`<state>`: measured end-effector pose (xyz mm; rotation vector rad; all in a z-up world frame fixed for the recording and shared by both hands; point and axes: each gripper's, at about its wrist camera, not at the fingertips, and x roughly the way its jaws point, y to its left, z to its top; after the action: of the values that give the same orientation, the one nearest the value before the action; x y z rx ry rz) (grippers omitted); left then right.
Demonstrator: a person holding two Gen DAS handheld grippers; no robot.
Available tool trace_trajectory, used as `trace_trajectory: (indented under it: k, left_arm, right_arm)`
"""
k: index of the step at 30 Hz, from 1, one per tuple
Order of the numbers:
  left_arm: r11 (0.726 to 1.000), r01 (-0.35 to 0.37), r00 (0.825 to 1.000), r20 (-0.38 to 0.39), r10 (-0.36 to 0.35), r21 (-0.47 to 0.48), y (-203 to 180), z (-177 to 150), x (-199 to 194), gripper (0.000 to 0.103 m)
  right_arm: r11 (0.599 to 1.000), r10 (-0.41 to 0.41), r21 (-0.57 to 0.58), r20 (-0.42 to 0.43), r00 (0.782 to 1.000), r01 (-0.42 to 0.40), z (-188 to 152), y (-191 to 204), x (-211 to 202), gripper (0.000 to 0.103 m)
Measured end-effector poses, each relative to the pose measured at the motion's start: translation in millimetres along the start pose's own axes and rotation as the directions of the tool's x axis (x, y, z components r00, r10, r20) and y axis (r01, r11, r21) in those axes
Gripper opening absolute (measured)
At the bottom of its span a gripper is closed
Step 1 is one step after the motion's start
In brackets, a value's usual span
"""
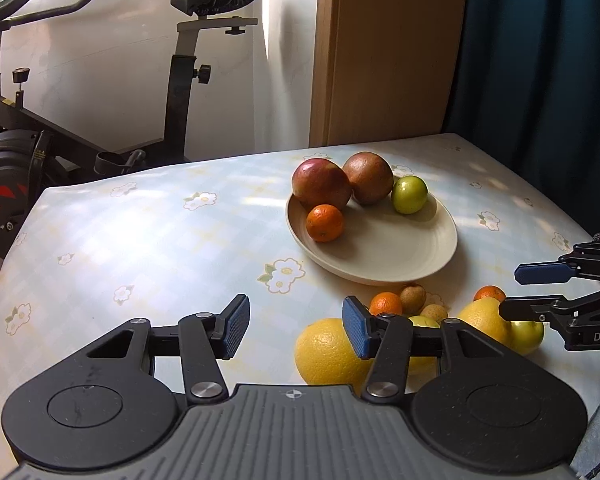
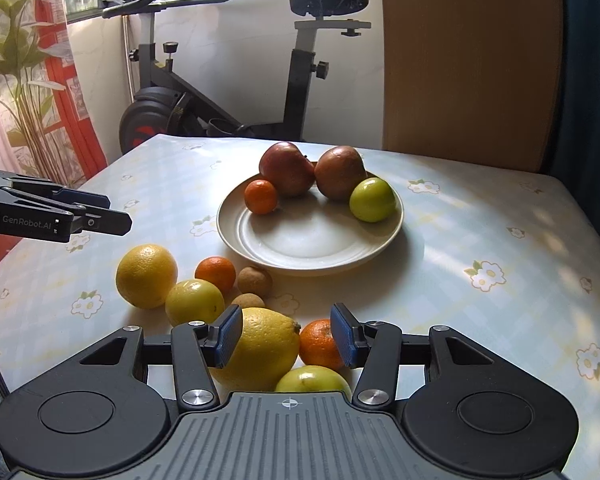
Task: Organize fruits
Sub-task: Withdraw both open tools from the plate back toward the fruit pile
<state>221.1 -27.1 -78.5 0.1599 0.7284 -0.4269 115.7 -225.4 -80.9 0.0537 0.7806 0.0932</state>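
From my seat, the near half of the plate [image 2: 312, 248] lies bare, with fruit crowding only its far rim. A loose cluster of fruit [image 2: 204, 292] blocks the worktop [image 2: 480, 220] in front of the plate. The worktop right of the plate is free, and so is the stretch to its left, where my left claw [image 1: 296, 326] hovers with nothing between its pads.

Green fruit [image 2: 312, 378] half hidden behind right tool's body.

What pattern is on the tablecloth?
The tablecloth is pale blue-and-cream checked with scattered white flowers, clearest in the right wrist view.
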Motion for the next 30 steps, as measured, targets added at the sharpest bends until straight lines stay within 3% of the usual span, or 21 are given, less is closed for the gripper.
trace_trajectory:
  k: [10, 18, 30]
  left_arm:
    - [1.0, -0.003, 1.0, 0.008, 0.003, 0.0, 0.7, -4.1, -8.0, 0.054]
    - [1.0, -0.007, 1.0, -0.001, 0.007, -0.01, 2.5, -6.7, -8.1, 0.054]
    - [1.0, -0.008, 1.0, 0.004, 0.009, -0.015, 6.8, -6.0, -12.5, 0.054]
  right_arm:
    - [0.999, 0.028, -0.041, -0.035, 0.999, -0.029, -6.8, 19.2, 4.6, 0.045]
    - [1.0, 0.026, 0.006, -0.033, 0.999, -0.026, -4.5, 11.4, 7.7, 0.047]
    - [0.997, 0.024, -0.066, -0.034, 0.999, -0.026, -6.0, 29.8, 11.0, 0.051]
